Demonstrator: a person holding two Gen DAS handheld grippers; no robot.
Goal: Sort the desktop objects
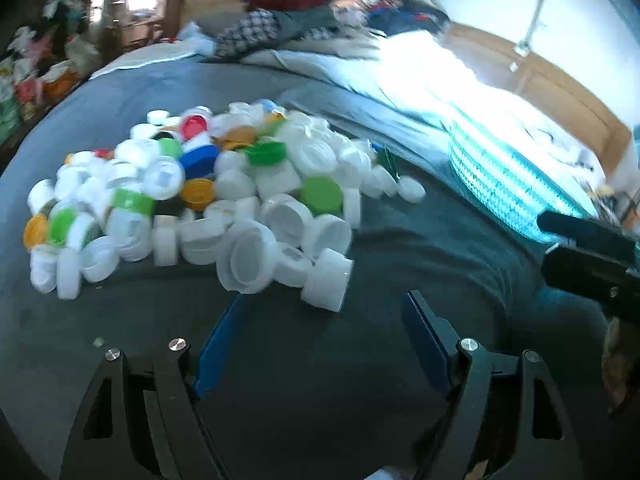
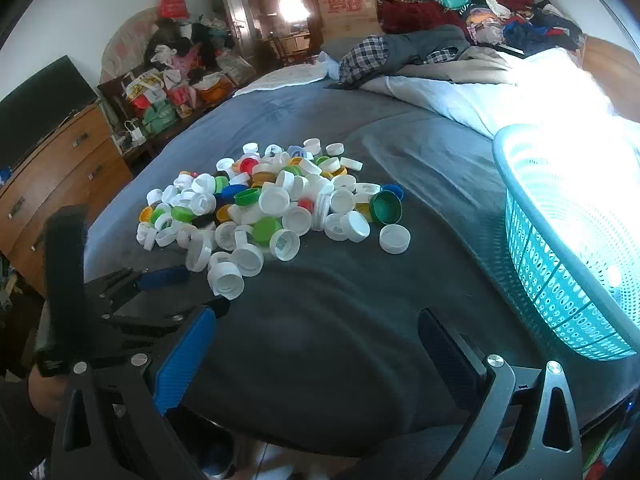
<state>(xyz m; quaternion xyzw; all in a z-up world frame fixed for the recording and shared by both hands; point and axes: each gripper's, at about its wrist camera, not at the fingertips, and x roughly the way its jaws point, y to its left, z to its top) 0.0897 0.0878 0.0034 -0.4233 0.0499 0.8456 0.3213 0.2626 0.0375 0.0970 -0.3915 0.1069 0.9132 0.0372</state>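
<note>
1. Many bottle caps (image 2: 276, 204), mostly white with green, orange, blue and red ones mixed in, lie in one loose heap on the grey blanket (image 2: 360, 300) of a bed.
2. Left claw (image 1: 326, 344): fingers spread wide, nothing between them, just short of the heap's near edge; closest to it is a white cap (image 1: 326, 282) lying on its side.
3. Right claw (image 2: 316, 354): fingers likewise wide apart, holding nothing, set further back from the heap over bare blanket.
4. Teal perforated basket (image 2: 560, 264) sits on the blanket right of the heap, apart from it; glare hides its contents.
5. One white cap (image 2: 395, 239) lies alone between heap and basket, nearer the heap.
6. Piled clothes (image 2: 420, 48) lie beyond the heap, at the far side of the bed.
</note>
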